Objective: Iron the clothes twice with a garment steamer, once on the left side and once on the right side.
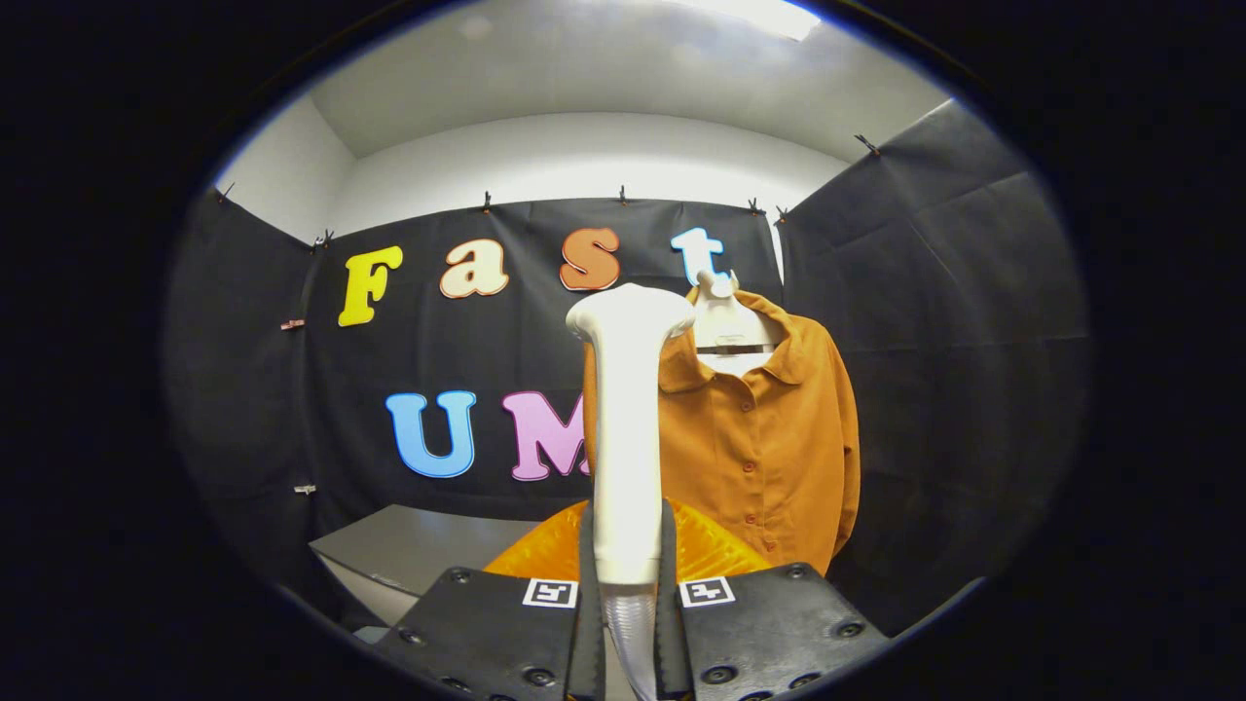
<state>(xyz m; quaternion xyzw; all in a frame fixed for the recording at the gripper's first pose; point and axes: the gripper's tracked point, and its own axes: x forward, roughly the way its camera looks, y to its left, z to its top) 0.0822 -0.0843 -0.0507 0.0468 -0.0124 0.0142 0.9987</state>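
The gripper (pixel 628 570) is clamped on the steamer (pixel 626 428). Both fingers (pixel 587 584) press on the handle, one on each side, so it's held tight between them. The steamer stands up straight out of the fingers. Its handle is long & white, w/ a wider rounded head at the top. A ribbed hose (pixel 631 633) hangs from the bottom of the handle, down between the fingers.

The shirt (pixel 769 438) is beyond the steamer, a bit to the right. It is orange-brown w/ a collar & a row of buttons down the front. It hangs on a white hanger (pixel 725 321) in front of the black cloth wall. The steamer head sits at about collar height & covers the shirt's left edge in the gripper view. Can't tell if the head touches the shirt or is still apart from it.

Just behind the fingers, low down, there's a shiny orange thing (pixel 706 550) w/ a bumpy face. To the left of it is a grey table (pixel 419 545).
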